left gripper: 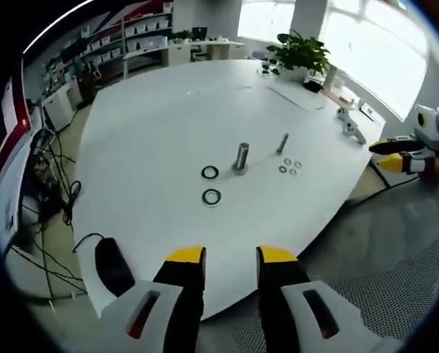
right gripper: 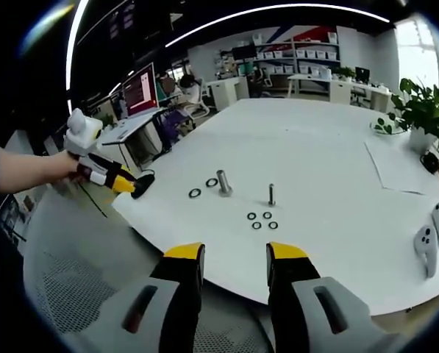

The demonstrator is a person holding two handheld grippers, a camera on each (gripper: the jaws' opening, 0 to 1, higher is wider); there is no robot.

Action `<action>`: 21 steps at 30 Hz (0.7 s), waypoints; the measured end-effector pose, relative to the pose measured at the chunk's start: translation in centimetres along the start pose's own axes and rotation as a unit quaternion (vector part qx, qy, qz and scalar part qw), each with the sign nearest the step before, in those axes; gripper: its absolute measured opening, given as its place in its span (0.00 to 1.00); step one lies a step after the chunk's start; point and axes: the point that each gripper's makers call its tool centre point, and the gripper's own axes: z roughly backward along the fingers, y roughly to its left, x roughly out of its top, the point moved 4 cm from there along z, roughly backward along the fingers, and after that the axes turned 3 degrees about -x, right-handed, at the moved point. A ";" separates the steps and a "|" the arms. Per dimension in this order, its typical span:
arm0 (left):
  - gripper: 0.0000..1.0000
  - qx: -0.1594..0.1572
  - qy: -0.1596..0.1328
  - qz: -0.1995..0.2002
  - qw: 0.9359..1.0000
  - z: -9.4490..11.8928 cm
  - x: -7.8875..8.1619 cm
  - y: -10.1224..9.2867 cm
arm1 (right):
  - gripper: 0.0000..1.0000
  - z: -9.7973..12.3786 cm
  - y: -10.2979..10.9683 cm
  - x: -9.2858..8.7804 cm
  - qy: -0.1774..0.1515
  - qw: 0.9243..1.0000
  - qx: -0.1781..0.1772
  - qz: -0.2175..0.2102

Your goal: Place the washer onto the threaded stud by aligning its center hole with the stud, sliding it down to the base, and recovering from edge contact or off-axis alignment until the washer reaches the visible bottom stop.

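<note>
While both grippers, left gripper (left gripper: 230, 257) and right gripper (right gripper: 234, 254), are held back off the white table (left gripper: 145, 132), jaws parted and empty, presumably before approach, washers (left gripper: 211, 196) are laid flat mid-frame beside the upright threaded stud (left gripper: 282, 143).

Yellow-tipped black jaws, white gripper (left gripper: 230, 257) bodies

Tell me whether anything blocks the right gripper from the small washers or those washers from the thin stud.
Nothing visible does. Bare white table lies between the right gripper and the small washers, and the thin stud stands just beyond them.
</note>
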 end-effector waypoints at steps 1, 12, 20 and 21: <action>0.26 0.000 0.003 -0.003 1.000 -0.3 0.2 0.1 | 0.36 0.0 0.0 0.0 0.000 1.000 -0.001 0.000; 0.27 -0.010 0.045 -0.012 0.999 -4.5 1.5 1.5 | 0.36 0.0 -0.2 0.0 -0.004 1.000 -0.004 -0.006; 0.28 -0.020 0.070 -0.017 0.997 -7.3 2.8 2.0 | 0.36 0.0 -0.3 0.0 -0.003 1.000 -0.006 -0.007; 0.28 -0.019 0.072 -0.019 0.997 -7.5 3.0 2.0 | 0.36 0.0 -0.3 -0.1 -0.002 1.000 -0.006 -0.007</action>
